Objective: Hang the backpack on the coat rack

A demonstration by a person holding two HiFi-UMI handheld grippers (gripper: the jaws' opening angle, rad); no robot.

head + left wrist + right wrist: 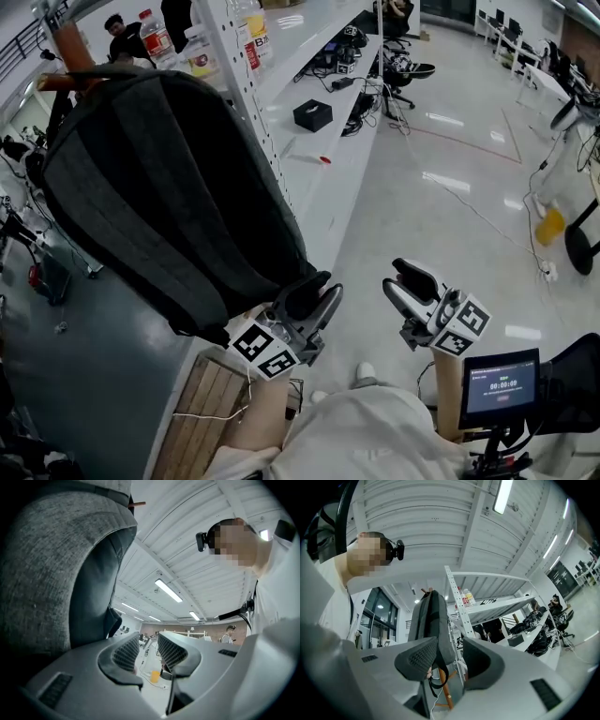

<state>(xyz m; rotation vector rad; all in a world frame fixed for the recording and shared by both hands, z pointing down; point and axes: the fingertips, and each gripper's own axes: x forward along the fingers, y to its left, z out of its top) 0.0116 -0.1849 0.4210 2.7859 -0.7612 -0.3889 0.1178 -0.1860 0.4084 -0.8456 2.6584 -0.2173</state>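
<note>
A dark grey backpack (pixel 159 197) hangs from the wooden coat rack (pixel 66 47) at the upper left, its top over a peg. My left gripper (pixel 317 298) sits just below and right of the backpack's lower corner. Its jaws stand a little apart with nothing between them. In the left gripper view the backpack (pixel 47 564) fills the left side, beside the left gripper (pixel 149 648). My right gripper (pixel 405 284) is open and empty, further right and apart from the bag. The right gripper view looks past the right gripper (pixel 447 651) at the hanging backpack (pixel 429 616) and the rack's wooden pole (pixel 446 693).
A white shelf unit (pixel 234 75) with bottles (pixel 157 37) stands right behind the backpack. A long white table (pixel 319 178) carries a black box (pixel 312 115) and cables. A small screen (pixel 502 384) is at the lower right, wooden slats (pixel 202 412) below the bag.
</note>
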